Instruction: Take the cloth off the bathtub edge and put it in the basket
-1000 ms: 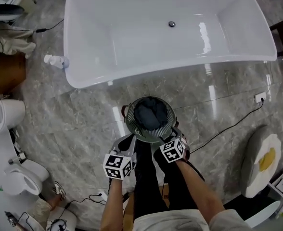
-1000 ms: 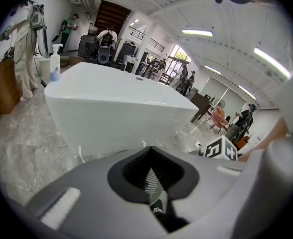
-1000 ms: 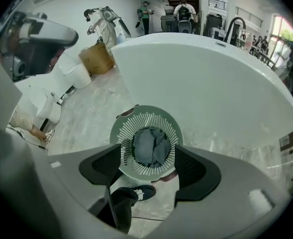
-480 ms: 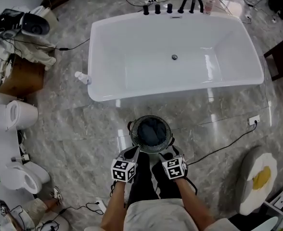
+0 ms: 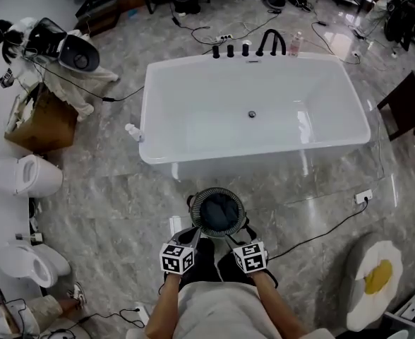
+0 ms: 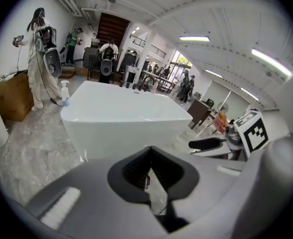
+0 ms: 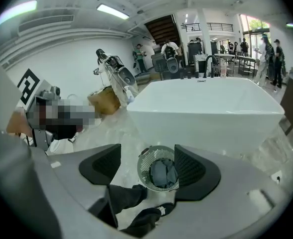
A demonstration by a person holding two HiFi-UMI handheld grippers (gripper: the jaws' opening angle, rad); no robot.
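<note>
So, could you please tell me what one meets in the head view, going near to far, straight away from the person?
First the basket with the cloth in it, then the bathtub, then the black faucet at its far rim.

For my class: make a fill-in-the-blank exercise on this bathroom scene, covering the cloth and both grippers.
The dark cloth lies inside the ____.
That container stands on the floor in front of the white ____.
The jaws of the right gripper stand ____, gripping nothing.
The jaws of the left gripper are ____.
Missing words: basket; bathtub; open; shut.
</note>
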